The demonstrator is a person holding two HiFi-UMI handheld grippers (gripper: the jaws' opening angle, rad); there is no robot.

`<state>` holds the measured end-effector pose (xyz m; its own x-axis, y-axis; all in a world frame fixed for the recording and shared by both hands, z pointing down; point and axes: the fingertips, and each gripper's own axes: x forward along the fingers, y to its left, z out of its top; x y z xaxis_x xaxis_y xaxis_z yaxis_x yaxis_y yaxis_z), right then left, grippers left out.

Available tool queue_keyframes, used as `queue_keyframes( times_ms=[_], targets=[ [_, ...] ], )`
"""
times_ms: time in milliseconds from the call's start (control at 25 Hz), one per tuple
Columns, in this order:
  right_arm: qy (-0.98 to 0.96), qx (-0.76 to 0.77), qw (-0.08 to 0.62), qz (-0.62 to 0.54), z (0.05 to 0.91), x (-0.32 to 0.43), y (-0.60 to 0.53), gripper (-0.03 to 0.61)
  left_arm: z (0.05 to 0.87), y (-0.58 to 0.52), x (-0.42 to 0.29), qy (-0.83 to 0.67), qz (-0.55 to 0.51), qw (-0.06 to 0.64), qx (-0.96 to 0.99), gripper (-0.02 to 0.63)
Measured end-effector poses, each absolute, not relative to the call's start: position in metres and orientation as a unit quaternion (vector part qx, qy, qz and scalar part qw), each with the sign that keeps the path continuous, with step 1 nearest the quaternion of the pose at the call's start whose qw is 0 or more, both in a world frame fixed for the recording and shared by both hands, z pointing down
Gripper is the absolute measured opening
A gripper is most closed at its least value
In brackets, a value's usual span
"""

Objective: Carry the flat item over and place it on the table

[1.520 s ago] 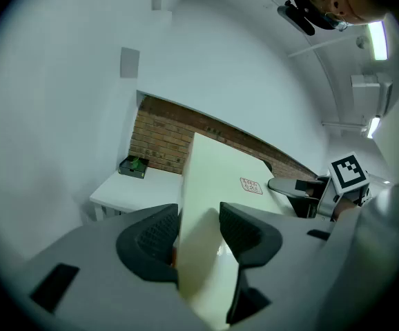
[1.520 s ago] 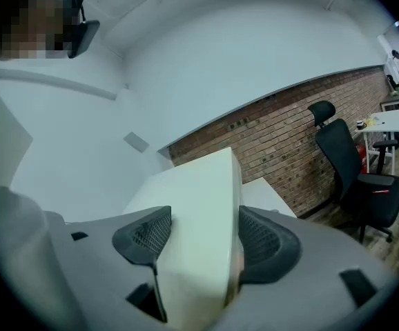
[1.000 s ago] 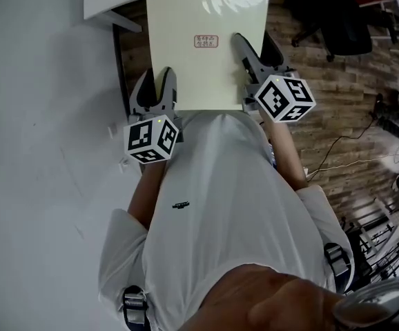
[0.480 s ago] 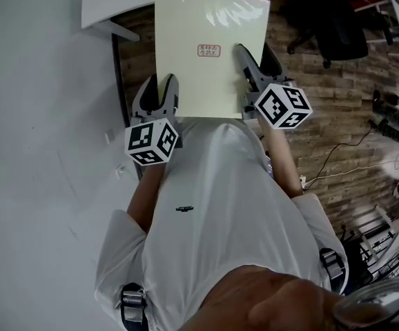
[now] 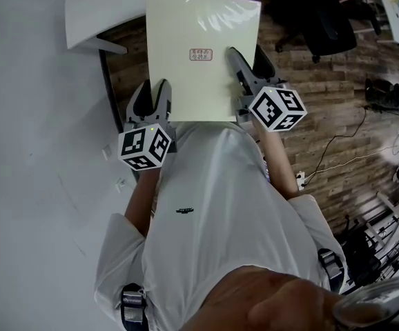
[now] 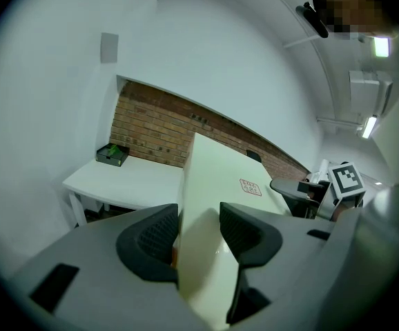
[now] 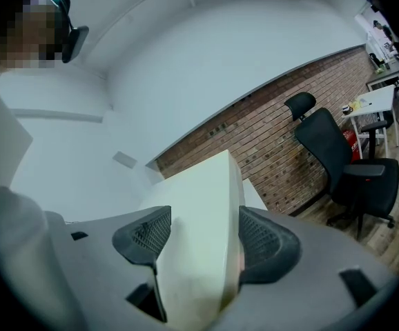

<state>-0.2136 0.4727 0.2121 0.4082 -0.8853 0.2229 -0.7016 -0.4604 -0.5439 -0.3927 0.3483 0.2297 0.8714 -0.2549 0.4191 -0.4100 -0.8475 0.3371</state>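
Observation:
A flat cream board [image 5: 201, 55] with a small red label is held level in front of the person, over the wood-plank floor. My left gripper [image 5: 151, 101] is shut on the board's near left edge; my right gripper [image 5: 244, 71] is shut on its right edge. In the left gripper view the cream board [image 6: 217, 185] runs away between the two dark pads [image 6: 152, 234]. The right gripper view shows the board [image 7: 199, 216] clamped between both pads [image 7: 263, 238]. A white table [image 5: 127, 5] lies just beyond the board's far edge, at the top of the head view.
A white wall [image 5: 34, 150] runs close along the left. A black office chair [image 5: 327, 26] stands at the upper right, with cables [image 5: 344, 140] on the floor to the right. On the white table [image 6: 127, 178] sits a small dark box [image 6: 112, 155]. A brick wall [image 6: 151, 133] lies behind.
Both grippers and the board have shifted slightly left and forward, and the white table now shows more at the top of the head view. The grip is unchanged.

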Motion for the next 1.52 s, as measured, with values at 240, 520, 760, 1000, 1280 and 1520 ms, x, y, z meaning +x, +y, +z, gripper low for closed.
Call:
queue_keyframes(
  times_ms=[240, 520, 760, 1000, 1280, 1520],
  targets=[
    [0.478, -0.822, 0.18, -0.252, 0.216, -0.163, 0.442, 0.301, 0.237, 0.316, -0.341, -0.169, 0.185, 0.222, 0.942, 0.199],
    [0.487, -0.817, 0.165, -0.261, 0.215, -0.107, 0.364, 0.301, 0.238, 0.244, -0.289, -0.18, 0.185, 0.241, 0.936, 0.199],
    [0.496, -0.81, 0.158, -0.272, 0.214, -0.054, 0.29, 0.299, 0.238, 0.175, -0.238, -0.191, 0.186, 0.251, 0.931, 0.199],
    [0.506, -0.805, 0.151, -0.269, 0.212, -0.013, 0.223, 0.299, 0.236, 0.112, -0.2, -0.196, 0.175, 0.259, 0.93, 0.198],
    [0.511, -0.802, 0.151, -0.27, 0.215, 0.024, 0.168, 0.299, 0.238, 0.059, -0.165, -0.195, 0.171, 0.265, 0.929, 0.195],
    [0.513, -0.797, 0.153, -0.28, 0.221, 0.06, 0.141, 0.299, 0.241, 0.035, -0.131, -0.204, 0.175, 0.266, 0.926, 0.195]
  ],
)
